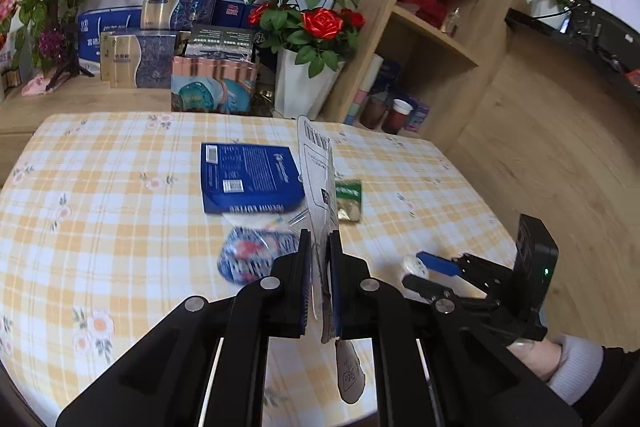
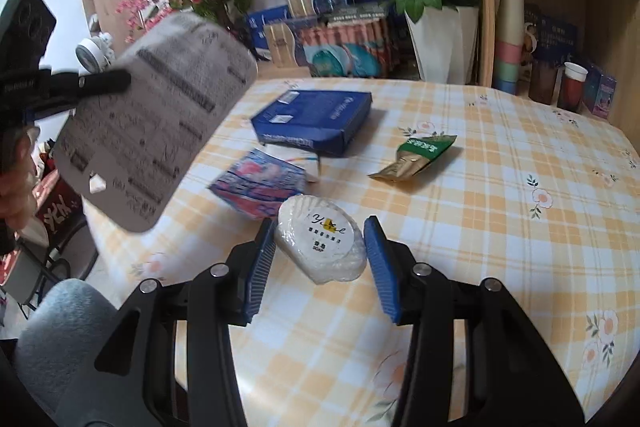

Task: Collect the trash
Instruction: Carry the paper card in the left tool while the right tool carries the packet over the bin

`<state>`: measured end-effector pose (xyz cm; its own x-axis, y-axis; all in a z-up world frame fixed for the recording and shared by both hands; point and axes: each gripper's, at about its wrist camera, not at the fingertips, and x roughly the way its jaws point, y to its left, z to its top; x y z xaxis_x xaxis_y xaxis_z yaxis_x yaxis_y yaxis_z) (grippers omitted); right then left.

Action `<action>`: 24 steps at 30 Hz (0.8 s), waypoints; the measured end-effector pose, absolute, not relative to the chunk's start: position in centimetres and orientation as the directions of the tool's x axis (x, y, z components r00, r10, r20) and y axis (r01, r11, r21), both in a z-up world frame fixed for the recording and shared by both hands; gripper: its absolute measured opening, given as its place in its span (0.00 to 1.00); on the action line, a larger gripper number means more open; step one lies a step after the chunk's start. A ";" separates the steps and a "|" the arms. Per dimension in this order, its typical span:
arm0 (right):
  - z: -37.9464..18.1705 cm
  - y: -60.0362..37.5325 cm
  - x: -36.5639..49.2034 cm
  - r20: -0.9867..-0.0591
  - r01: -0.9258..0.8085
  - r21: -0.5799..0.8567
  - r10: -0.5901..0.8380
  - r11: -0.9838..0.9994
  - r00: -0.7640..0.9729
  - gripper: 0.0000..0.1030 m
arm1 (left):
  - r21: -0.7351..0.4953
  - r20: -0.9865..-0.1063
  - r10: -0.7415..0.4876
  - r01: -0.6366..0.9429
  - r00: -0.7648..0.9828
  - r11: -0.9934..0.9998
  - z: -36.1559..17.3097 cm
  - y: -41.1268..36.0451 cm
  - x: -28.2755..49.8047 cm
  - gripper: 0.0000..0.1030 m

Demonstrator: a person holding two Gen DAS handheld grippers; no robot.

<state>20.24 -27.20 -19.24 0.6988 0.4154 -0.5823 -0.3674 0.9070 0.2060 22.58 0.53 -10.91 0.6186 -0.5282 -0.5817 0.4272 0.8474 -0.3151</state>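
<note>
Left wrist view: left gripper was clamped on a thin stiff printed card, held edge-on and upright, barcode near its top, lower end poking out under the fingers. Blue ribbed pads pressed both faces, gap narrow. Table was covered in a glossy yellow-and-white checked cloth with flower prints. Beyond the card lay a flat blue cardboard box, a crumpled blue-pink wrapper just nearer, and a green-gold foil sachet right of the card. Right gripper showed at the right table edge, side on; a white round soap sat at its tip. Bare cloth lay left of the trash.

Right wrist view: right gripper stood fairly wide around the shell-shaped soap in clear crinkly film; left pad touched it, right pad just beside. Wrapper, box and sachet lay beyond, apart. Card, grey and blurred, hung at the left, pinched by the left gripper. Open cloth stretched right to the table edge.
</note>
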 end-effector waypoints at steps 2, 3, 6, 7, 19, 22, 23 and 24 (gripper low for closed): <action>-18.8 -27.0 19.1 -0.573 -0.368 0.217 0.423 0.904 0.702 0.46 | -0.314 -0.581 -0.529 0.430 0.619 0.847 -11.0 0.8 21.1 0.09; -18.6 -26.9 18.3 -0.568 -0.369 0.222 0.427 0.903 0.704 0.46 | -0.314 -0.578 -0.530 0.430 0.620 0.846 -11.0 1.0 20.3 0.09; -18.0 -26.7 16.4 -0.553 -0.369 0.239 0.438 0.898 0.708 0.46 | -0.322 -0.568 -0.535 0.429 0.626 0.844 -10.9 1.7 17.7 0.09; -17.9 -26.6 15.9 -0.549 -0.369 0.243 0.441 0.897 0.710 0.46 | -0.332 -0.563 -0.540 0.427 0.626 0.841 -10.9 2.0 16.9 0.09; -17.7 -25.0 8.6 -0.559 -0.389 0.247 0.458 0.888 0.691 0.46 | -0.362 -0.545 -0.530 0.389 0.649 0.847 -11.5 3.6 9.0 0.09; -18.1 -24.6 7.2 -0.570 -0.398 0.251 0.467 0.883 0.676 0.46 | -0.375 -0.549 -0.528 0.374 0.648 0.848 -12.0 4.0 7.8 0.09; -18.3 -24.4 6.7 -0.576 -0.400 0.252 0.469 0.881 0.669 0.46 | -0.381 -0.550 -0.528 0.368 0.647 0.848 -12.3 4.2 7.2 0.09; -18.5 -24.3 6.3 -0.582 -0.403 0.253 0.471 0.880 0.663 0.46 | -0.387 -0.550 -0.529 0.364 0.646 0.847 -12.5 4.3 6.8 0.09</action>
<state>6.31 -24.25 -18.45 0.6632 0.4707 -0.5819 -0.4026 0.8798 0.2528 6.83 4.34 -12.48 0.6463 -0.5292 -0.5497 0.3643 0.8470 -0.3870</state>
